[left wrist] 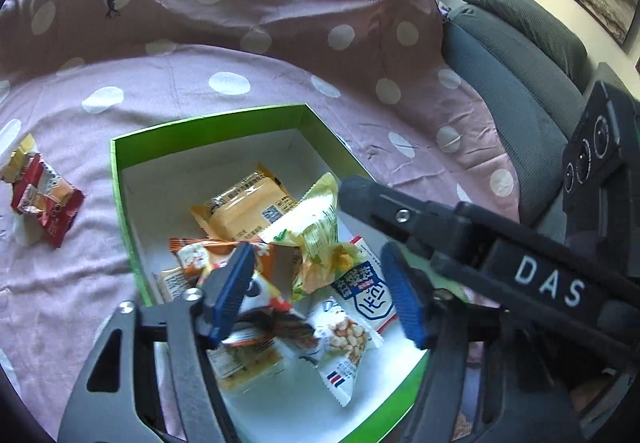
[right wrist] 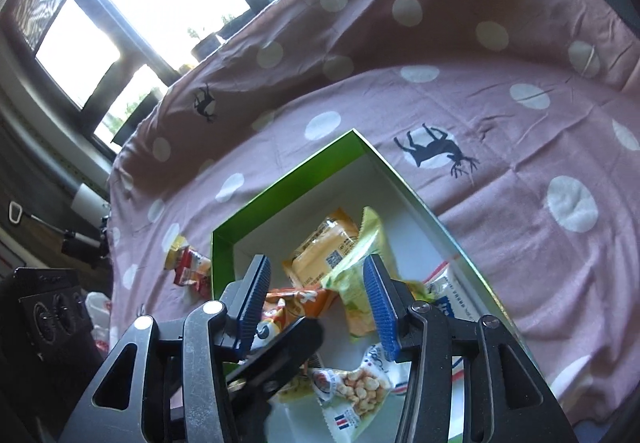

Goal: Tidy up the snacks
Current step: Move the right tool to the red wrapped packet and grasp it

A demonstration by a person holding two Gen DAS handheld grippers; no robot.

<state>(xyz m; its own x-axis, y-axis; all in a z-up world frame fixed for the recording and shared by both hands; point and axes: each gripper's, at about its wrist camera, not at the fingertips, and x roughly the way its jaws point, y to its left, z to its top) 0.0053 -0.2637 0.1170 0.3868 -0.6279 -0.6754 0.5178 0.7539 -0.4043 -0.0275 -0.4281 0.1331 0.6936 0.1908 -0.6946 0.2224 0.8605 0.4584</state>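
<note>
Out on the pink dotted cloth [left wrist: 168,91], well left of the green cardboard box [left wrist: 208,125], the red and yellow snack packets [left wrist: 40,195] lie loose. My left gripper [left wrist: 316,295] hovers over the box, jaws apart and empty above the boxed packets. So that side is nearer the strays. My right gripper [right wrist: 316,303] hangs part-open beside it, holding nothing.
</note>
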